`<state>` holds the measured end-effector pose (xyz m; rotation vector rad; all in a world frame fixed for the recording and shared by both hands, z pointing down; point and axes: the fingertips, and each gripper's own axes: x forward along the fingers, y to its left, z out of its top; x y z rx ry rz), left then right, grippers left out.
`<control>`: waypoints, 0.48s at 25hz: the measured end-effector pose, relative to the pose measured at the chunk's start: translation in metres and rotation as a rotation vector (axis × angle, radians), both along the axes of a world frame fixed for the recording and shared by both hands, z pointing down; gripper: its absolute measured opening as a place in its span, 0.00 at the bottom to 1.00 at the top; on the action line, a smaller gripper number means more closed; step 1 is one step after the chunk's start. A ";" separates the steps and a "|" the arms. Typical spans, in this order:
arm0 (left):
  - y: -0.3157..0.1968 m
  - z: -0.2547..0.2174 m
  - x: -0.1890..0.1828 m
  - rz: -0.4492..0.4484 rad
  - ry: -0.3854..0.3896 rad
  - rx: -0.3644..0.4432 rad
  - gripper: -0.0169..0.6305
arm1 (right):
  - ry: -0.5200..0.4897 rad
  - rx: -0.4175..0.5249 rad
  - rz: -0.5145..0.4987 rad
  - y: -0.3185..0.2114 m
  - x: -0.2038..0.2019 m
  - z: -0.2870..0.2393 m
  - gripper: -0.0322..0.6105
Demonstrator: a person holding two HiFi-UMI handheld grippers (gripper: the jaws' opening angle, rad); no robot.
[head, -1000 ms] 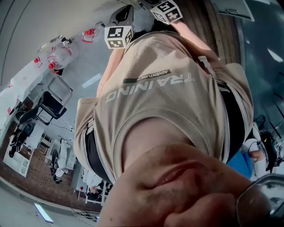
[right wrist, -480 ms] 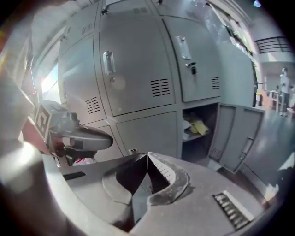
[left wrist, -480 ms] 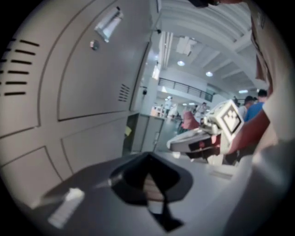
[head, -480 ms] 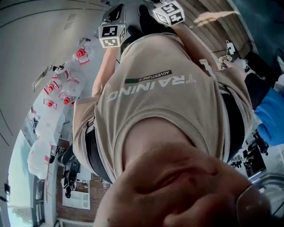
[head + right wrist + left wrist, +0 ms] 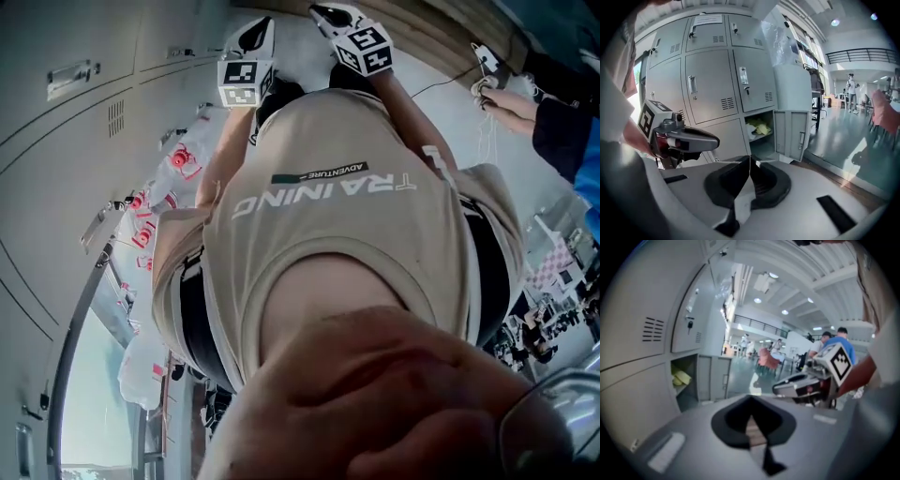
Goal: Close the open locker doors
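The left gripper has its 2 jaws pressed together with nothing between them. The right gripper is the same: its jaws meet along 1 thin line and hold nothing.

In the right gripper view, the grey locker bank fills the upper left and centre of the frame. 1 open compartment sits in the bottom row, just above the jaw tips in the picture but well apart from them across the floor. Its open locker door is swung out to the right of the compartment, standing roughly square to the bank. Yellow items lie on a shelf inside. The other doors seen in this view are shut. The left gripper shows at the left edge of this frame, level with the compartment.

In the left gripper view the same compartment lies at the lower left, left of and above the jaw tips, with the door to its right.

In the head view, both grippers sit at the top of the frame, beyond a beige T-shirt, with lockers along the left.
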<state>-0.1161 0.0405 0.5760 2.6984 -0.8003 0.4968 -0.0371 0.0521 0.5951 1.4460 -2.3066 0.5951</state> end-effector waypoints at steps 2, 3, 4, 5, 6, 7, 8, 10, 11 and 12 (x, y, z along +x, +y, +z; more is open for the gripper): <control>0.002 0.005 0.026 0.026 -0.023 -0.001 0.02 | -0.004 0.015 0.008 0.007 0.021 0.000 0.07; 0.003 0.006 0.040 0.037 -0.037 0.001 0.02 | -0.010 0.019 0.011 0.012 0.033 0.001 0.07; 0.005 0.007 0.054 0.045 -0.050 0.003 0.02 | -0.018 0.020 0.015 0.016 0.046 0.003 0.07; 0.008 0.007 0.069 0.051 -0.064 0.002 0.02 | -0.026 0.019 0.021 0.021 0.060 0.006 0.07; 0.011 0.007 0.085 0.053 -0.076 0.000 0.02 | -0.034 0.017 0.026 0.025 0.076 0.009 0.07; 0.014 0.006 0.101 0.052 -0.085 -0.004 0.02 | -0.042 0.017 0.031 0.029 0.092 0.011 0.07; 0.017 0.005 0.117 0.049 -0.094 -0.010 0.02 | -0.052 0.018 0.034 0.031 0.109 0.012 0.07; 0.021 0.001 0.149 0.032 -0.118 -0.031 0.02 | -0.075 0.030 0.035 0.031 0.144 0.013 0.07; 0.022 0.000 0.165 0.023 -0.130 -0.043 0.02 | -0.083 0.039 0.031 0.030 0.161 0.013 0.07; 0.021 -0.001 0.181 0.012 -0.138 -0.052 0.02 | -0.088 0.048 0.026 0.027 0.178 0.014 0.07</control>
